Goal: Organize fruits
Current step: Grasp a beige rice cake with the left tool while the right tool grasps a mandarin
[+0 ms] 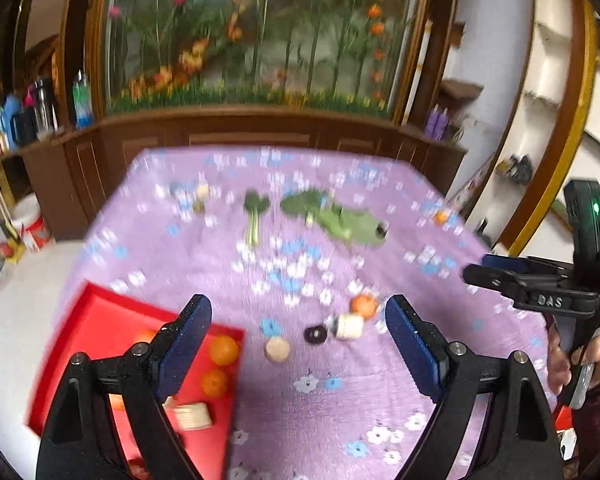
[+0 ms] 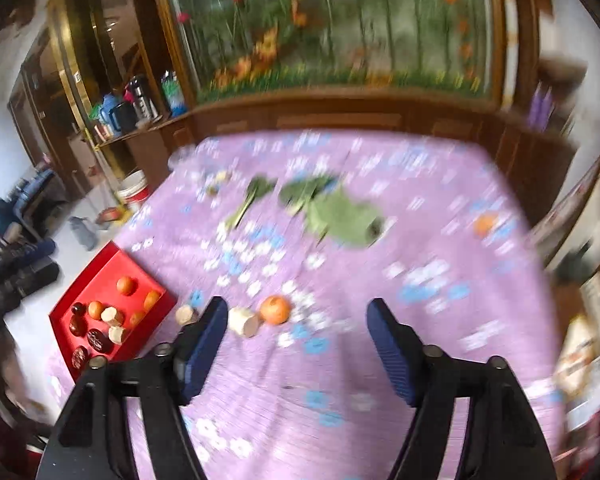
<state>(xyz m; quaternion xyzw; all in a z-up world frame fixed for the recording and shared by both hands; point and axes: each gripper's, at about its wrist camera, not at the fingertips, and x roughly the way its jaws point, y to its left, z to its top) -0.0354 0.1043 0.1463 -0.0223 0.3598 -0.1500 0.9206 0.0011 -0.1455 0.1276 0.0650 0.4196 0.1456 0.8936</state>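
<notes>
My left gripper (image 1: 298, 344) stood wide open over the purple flowered cloth (image 1: 324, 408), nothing between its blue pads (image 1: 416, 344). My right gripper (image 2: 296, 344) was likewise parted with nothing between its pads, hanging above bare cloth. No earlier view to judge movement; both pictures were blurred. Taking the red tray (image 1: 100, 320) as landmark, at the cloth's near left corner: inside it lay several oranges (image 2: 126, 285), pale cut chunks (image 2: 111, 316) and dark reddish pieces (image 2: 98, 340). Just beside the tray's right edge, on the cloth, sat a pale round chunk (image 1: 278, 349), then a small dark ring (image 1: 315, 334), then a pale cylinder piece (image 1: 349, 326) with a loose orange (image 1: 364, 306) touching or nearly touching it. Farther from the tray, toward the far side, lay leafy greens (image 1: 336, 220) and a single stalk (image 1: 254, 216). Well apart from the tray, near the right edge, sat another orange (image 2: 485, 225). Beyond the cloth stood a wooden cabinet (image 1: 240, 132) under a flower mural (image 1: 260, 32).
</notes>
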